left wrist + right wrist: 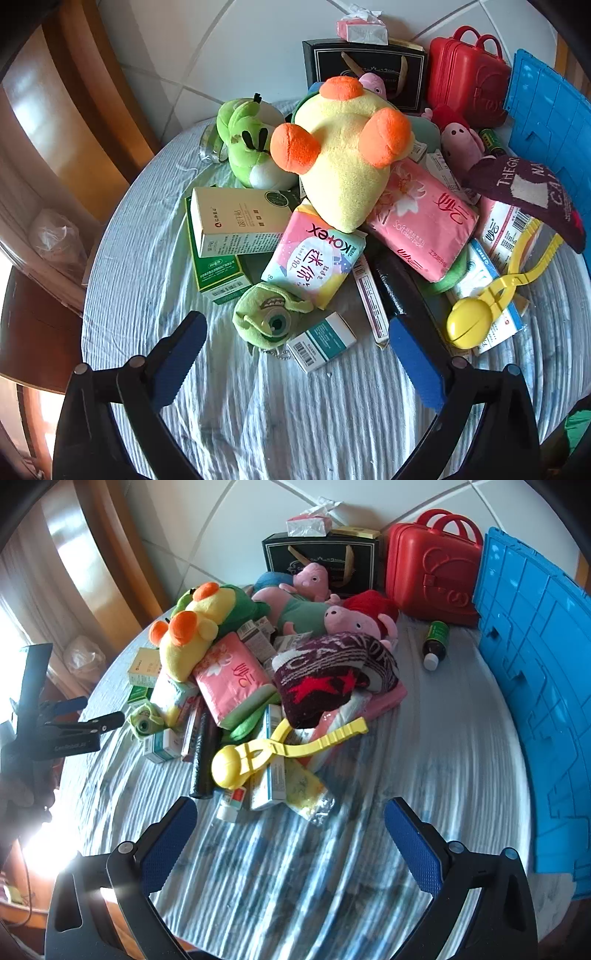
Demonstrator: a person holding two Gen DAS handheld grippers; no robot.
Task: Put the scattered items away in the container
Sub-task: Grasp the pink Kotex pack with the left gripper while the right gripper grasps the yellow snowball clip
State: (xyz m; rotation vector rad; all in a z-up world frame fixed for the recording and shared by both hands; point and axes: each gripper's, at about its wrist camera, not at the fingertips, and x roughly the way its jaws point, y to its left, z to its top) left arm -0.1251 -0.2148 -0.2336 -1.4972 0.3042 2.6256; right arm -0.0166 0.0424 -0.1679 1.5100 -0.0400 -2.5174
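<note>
A heap of items lies on a round table with a striped cloth (258,413). In it are a yellow plush duck (343,155), a green plush (251,147), a small green one-eyed plush (269,317), a Kotex pack (314,258), a pink tissue pack (421,218), several boxes and a yellow clip tool (491,299). The blue crate (535,686) stands at the right. My left gripper (295,350) is open, just short of the one-eyed plush. My right gripper (290,834) is open over bare cloth, near the yellow tool (273,749). The left gripper also shows in the right wrist view (99,712).
A red case (432,568), a black gift bag (321,561) and a tissue box (308,524) stand at the table's far side. A dark bottle (436,638) lies by the crate. A knitted dark hat (332,679) and pink pig plushes (354,620) top the heap. A wooden chair (55,122) stands left.
</note>
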